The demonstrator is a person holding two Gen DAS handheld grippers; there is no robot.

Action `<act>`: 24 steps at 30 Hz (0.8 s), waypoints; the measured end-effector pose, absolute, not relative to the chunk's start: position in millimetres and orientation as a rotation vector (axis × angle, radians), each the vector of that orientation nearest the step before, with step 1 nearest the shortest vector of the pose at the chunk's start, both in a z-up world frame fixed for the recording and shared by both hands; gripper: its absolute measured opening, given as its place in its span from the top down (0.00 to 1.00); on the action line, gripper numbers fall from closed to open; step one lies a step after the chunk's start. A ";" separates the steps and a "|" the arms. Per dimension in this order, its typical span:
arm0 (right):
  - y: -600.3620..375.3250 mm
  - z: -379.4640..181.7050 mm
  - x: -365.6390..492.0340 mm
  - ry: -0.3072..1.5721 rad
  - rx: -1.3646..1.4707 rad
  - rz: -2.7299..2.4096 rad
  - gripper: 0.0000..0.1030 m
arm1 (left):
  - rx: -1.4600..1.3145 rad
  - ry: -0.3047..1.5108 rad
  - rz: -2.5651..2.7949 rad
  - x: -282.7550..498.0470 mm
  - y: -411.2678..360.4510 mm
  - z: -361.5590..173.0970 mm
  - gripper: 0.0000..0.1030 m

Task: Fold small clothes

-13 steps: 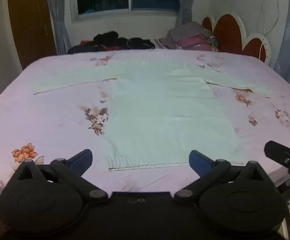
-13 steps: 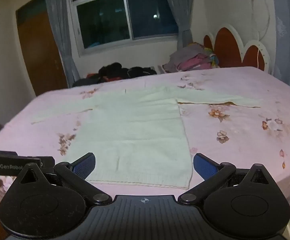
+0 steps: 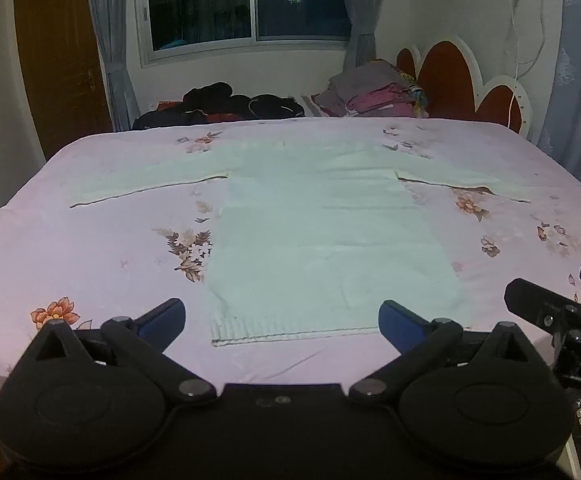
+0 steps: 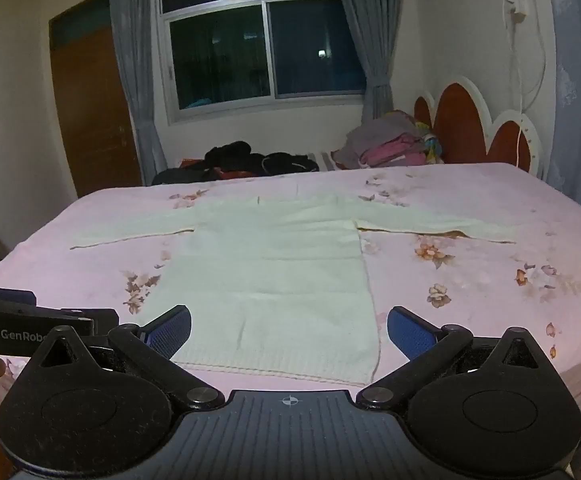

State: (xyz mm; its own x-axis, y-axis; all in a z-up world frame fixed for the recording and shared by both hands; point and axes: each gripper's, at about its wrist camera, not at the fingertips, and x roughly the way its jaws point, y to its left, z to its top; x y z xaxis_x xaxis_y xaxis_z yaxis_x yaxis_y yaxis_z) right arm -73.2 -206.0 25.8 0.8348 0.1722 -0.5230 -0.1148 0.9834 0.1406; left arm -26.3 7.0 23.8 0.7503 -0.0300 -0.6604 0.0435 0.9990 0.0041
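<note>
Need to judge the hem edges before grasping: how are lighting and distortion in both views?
Left wrist view: dim indoor light, fisheye bends the bed; sweater hem readable. Right wrist view: dark window reflects a lamp, hem visible, soft.

You are in a home bedroom. A bed (image 3: 90, 216) under a pink floral sheet; behind it a curtained window (image 3: 250, 0), headboard (image 3: 450, 76), wooden door (image 3: 62, 60).

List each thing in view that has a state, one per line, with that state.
left gripper: open, holding nothing
right gripper: open, holding nothing
white sweater: spread flat on the bed, sleeves out, unfolded
curtains: drawn aside
window: dark outside; open or shut, cannot tell
door: shut
pink and grey clothes: stacked by the headboard
dark clothes: heaped
</note>
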 end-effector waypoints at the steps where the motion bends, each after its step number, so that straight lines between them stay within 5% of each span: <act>1: -205.5 26.6 -74.1 0.562 0.105 0.150 0.00 | 0.020 0.721 -0.039 -27.4 5.8 24.2 0.00; 24: -212.9 31.8 -70.0 0.556 0.105 0.147 0.00 | 0.034 0.715 -0.011 -35.3 -11.4 29.5 0.00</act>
State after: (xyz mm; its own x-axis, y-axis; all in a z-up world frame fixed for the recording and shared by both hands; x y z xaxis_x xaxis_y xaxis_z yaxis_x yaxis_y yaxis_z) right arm -70.0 -212.9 31.8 0.8395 0.1677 -0.5169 -0.1108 0.9840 0.1393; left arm -35.3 -11.4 29.5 0.7553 0.0017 -0.6554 0.0217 0.9994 0.0277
